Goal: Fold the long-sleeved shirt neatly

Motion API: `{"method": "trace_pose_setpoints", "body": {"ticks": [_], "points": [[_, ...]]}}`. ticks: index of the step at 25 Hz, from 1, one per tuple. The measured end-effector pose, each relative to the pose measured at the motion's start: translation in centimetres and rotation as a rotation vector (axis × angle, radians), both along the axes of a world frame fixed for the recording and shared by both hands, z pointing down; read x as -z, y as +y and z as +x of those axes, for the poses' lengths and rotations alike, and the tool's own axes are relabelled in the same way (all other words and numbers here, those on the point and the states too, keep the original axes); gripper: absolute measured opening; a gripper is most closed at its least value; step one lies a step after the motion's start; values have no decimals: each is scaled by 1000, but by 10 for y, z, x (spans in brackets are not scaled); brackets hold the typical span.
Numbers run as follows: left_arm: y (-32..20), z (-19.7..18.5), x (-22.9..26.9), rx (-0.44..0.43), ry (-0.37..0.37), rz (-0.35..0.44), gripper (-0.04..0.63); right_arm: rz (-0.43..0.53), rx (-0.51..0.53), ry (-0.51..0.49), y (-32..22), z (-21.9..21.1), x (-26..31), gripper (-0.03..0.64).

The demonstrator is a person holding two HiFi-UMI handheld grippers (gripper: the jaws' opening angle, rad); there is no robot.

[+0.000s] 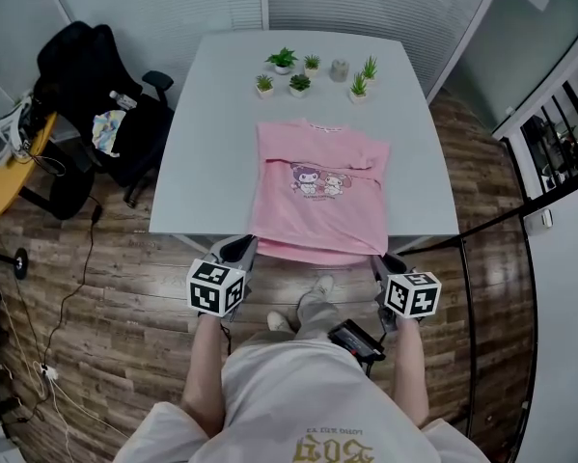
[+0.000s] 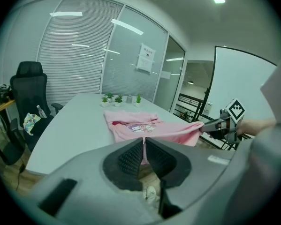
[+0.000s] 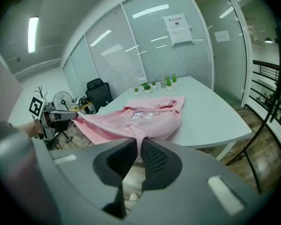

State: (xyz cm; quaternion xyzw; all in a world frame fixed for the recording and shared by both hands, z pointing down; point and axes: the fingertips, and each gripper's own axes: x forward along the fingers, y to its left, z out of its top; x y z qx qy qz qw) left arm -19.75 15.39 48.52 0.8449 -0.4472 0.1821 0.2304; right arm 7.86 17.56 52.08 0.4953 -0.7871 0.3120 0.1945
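A pink long-sleeved shirt [image 1: 317,201] with a cartoon print lies on the grey table [image 1: 206,152], sleeves folded in across the front. Its hem hangs past the near table edge and is stretched between both grippers. My left gripper [image 1: 248,248] is shut on the hem's left corner, and pink cloth shows pinched between its pads [image 2: 144,146]. My right gripper [image 1: 377,259] is shut on the right corner, with ribbed pink fabric caught in its jaws [image 3: 139,146]. Each gripper view shows the shirt [image 2: 140,125] [image 3: 145,118] running back to the table and the other gripper [image 2: 213,128] [image 3: 65,116] at the side.
Several small potted plants [image 1: 298,70] stand at the table's far end. A black office chair [image 1: 86,95] and a yellow side table [image 1: 9,172] are to the left, with cables on the wooden floor. A black railing [image 1: 559,133] runs on the right.
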Motion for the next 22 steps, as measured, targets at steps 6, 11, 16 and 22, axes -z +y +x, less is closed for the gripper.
{"method": "trace_pose_setpoints", "body": {"ticks": [6,11,16,22], "points": [[-8,-3,2,-7,-14,-1,17,35,-1,-8,-15,-4,13,35],[-32,-8,7,1,-33,2,17,55,6,-33,-36,-9,25,35],[-62,-5,17,-9,-44,20,17,72,0,-64,-64,-7,35,35],[-108,-2,27,-22,-46,38,17,91,-5,-94,-100,-4,48,35]]}}
